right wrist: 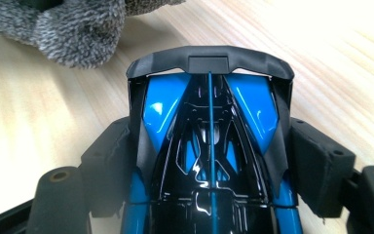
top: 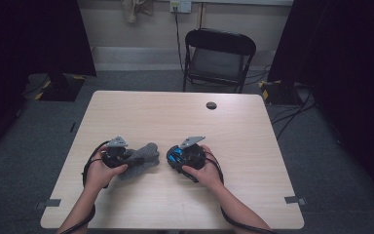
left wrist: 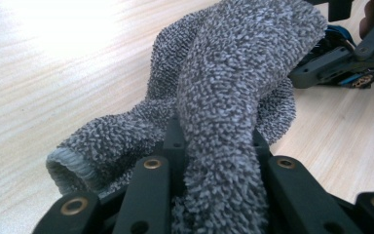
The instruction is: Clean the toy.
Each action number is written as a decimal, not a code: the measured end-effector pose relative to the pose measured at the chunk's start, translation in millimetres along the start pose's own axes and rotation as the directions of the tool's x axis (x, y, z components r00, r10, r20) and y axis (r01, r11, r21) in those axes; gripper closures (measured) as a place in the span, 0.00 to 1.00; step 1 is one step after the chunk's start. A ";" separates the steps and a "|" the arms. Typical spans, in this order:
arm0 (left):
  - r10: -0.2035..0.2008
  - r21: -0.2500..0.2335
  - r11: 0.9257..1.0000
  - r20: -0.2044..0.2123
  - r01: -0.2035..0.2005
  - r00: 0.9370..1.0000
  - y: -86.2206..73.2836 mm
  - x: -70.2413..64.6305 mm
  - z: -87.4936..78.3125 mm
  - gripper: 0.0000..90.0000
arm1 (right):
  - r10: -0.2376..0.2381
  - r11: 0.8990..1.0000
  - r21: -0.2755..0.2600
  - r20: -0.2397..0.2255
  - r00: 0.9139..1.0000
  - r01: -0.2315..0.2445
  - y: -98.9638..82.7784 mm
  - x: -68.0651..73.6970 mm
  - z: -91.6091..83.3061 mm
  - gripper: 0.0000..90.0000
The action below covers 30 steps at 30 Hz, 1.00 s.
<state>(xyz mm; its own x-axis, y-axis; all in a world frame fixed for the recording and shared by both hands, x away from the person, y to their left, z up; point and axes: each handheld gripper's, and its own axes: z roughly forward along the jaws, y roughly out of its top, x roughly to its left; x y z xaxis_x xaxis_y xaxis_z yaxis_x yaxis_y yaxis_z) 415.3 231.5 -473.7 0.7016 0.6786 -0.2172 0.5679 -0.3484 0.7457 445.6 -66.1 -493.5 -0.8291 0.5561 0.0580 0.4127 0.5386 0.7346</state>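
Over on the left, the left gripper (top: 118, 155) is clamped tight on a grey fuzzy sock (top: 139, 158) — in the left gripper view the sock (left wrist: 224, 97) rises straight out from between the black jaws, pinched at a fold, with its ribbed cuff drooping to the table just beside the left jaw and the rest bunched up ahead. From the high view the sock trails off the gripper toward the middle of the table (top: 175, 117), resting on the wood.

Now the right side: the right gripper (top: 185, 157) has a blue and black toy car (top: 177, 156) sitting between its jaws. The right gripper view looks down the car's length (right wrist: 209, 146) — glossy blue bodywork, black rear wing at the far end, a jaw flanking each side. The pads look to be right against the car's flanks, though from this angle I can't be sure they are actually pressing.

The two grippers sit near each other at the person's edge of the table, the sock's far end just beside the car's wing.
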 end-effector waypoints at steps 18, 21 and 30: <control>0.013 -0.027 1.000 0.009 -0.013 1.000 22.9 -9.6 -3.9 0.80 | 0.017 0.995 -0.095 -0.050 0.999 -0.022 10.8 -7.5 -42.9 0.29; 0.021 -0.043 0.999 -0.009 -0.021 1.000 39.0 -12.2 -7.3 0.80 | 0.012 0.994 -0.104 -0.063 0.998 -0.019 14.7 -6.0 -47.8 0.29; 0.033 -0.030 0.999 -0.062 -0.035 0.998 78.1 -23.4 8.1 0.81 | -0.026 0.991 -0.136 -0.112 0.993 0.010 31.0 10.7 -56.6 0.29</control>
<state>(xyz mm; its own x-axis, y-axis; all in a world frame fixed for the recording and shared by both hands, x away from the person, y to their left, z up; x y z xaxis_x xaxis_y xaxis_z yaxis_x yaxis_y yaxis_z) 446.7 183.2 -415.6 0.6921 0.7053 -0.1533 0.5298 -0.3522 0.7716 428.2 -79.3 -431.8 -0.8764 0.4678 0.1145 0.3489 0.4529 0.8205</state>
